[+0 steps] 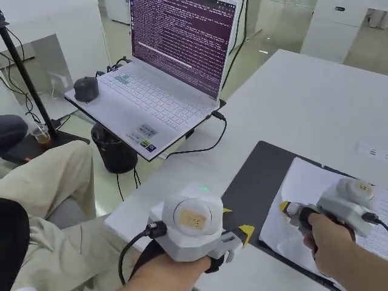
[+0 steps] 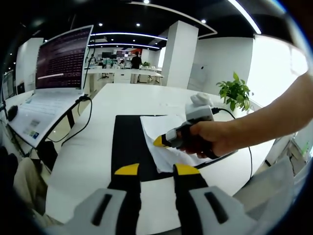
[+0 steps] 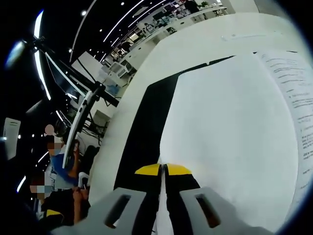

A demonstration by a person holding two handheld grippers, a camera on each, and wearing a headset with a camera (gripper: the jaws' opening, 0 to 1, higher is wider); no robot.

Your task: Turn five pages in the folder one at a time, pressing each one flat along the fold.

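A black folder [image 1: 254, 182] lies open on the white table, with a blank white page [image 1: 303, 182] over its right part. My right gripper [image 1: 284, 206], held in a hand, sits at that page's left edge, jaws shut with the sheet pinched between the yellow tips. In the right gripper view the gripper [image 3: 163, 170] points across the page [image 3: 230, 127] and the folder [image 3: 142, 142]. My left gripper [image 1: 237, 220] hovers open at the folder's near corner, holding nothing. In the left gripper view the left gripper [image 2: 156, 170] faces the folder [image 2: 124, 142], the ruffled page [image 2: 161, 125] and the right gripper [image 2: 159, 142].
An open laptop [image 1: 176, 66] with a mouse [image 1: 86, 88] stands on a stand to the left, its cable [image 1: 206, 145] hanging by the table edge. A black bin [image 1: 115, 148] sits below. A printed sheet [image 3: 298, 98] lies right of the page. A plant [image 2: 235, 93] stands farther off.
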